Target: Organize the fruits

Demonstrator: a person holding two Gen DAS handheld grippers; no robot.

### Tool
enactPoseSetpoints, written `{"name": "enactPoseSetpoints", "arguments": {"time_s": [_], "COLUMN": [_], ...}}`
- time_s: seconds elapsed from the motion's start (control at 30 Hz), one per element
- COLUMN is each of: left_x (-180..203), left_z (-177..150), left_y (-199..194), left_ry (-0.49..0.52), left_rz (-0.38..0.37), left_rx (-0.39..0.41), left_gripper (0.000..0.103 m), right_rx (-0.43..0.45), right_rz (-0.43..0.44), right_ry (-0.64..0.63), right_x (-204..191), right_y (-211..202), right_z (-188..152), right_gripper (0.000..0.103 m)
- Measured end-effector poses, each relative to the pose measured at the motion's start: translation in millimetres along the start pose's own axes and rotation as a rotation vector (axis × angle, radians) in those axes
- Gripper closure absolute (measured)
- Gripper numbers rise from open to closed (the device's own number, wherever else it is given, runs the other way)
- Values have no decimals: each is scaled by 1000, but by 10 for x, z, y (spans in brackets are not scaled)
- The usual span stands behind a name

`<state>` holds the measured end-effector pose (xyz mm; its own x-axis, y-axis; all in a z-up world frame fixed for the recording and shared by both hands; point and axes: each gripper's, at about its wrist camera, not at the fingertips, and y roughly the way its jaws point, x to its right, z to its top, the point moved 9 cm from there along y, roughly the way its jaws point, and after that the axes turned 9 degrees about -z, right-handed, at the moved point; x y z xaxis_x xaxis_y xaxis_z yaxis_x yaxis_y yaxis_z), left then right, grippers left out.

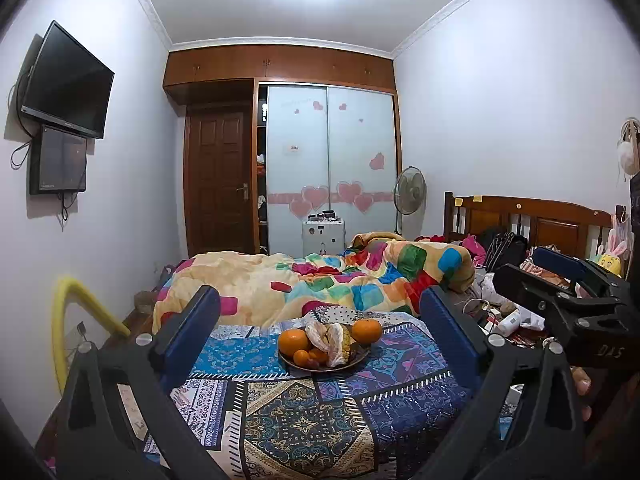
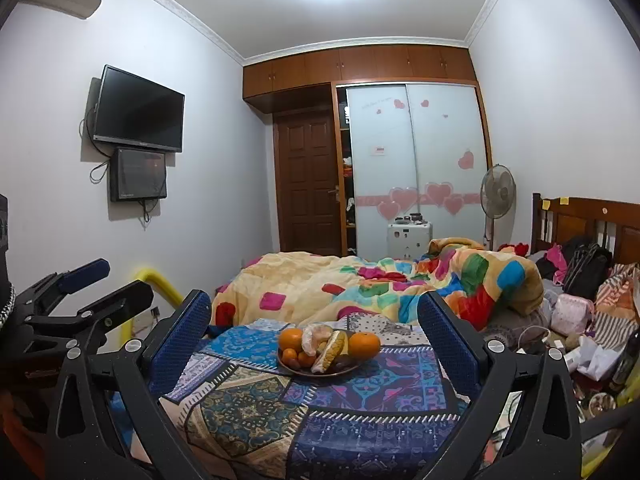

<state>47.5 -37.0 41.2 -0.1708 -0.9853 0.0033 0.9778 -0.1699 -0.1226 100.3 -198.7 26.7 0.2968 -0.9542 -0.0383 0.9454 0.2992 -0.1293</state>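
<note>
Left tool (image 1: 320, 308) released, blue pads spread wide at lower frame, nothing between. Right tool (image 2: 314, 312) likewise released, empty, pads framing centre. Beyond both, centre frame: brown plate (image 1: 288, 361) on patchwork bedspread (image 1: 304, 420), well apart from pads. On plate: large orange (image 1: 295, 342) at left, second orange (image 1: 367, 331) at right, peeled segments (image 1: 334, 340) between, small tangerines (image 1: 302, 357) in front. Colourful quilt (image 1: 320, 280) bunched behind. Wardrobe (image 1: 332, 160) at back, TV (image 1: 66, 80) upper left.
</note>
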Motion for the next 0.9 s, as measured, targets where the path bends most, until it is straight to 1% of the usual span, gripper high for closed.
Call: {"name": "enactPoseSetpoints", "arguments": {"time_s": [0.53,0.9], "left_x": [-15,45], "left_z": [-33,-66], "left_y": [34,49], "left_ry": [-6,-2], "left_rz": [-8,-16], "left_rx": [-6,-7], "left_gripper": [1,1], "right_rx": [1,6], "right_rz": [8,11], "right_ry": [-2,0], "right_x": [-51,-48], "right_y": [-24,-32], "right_z": [6,24], "right_gripper": [0,0]}}
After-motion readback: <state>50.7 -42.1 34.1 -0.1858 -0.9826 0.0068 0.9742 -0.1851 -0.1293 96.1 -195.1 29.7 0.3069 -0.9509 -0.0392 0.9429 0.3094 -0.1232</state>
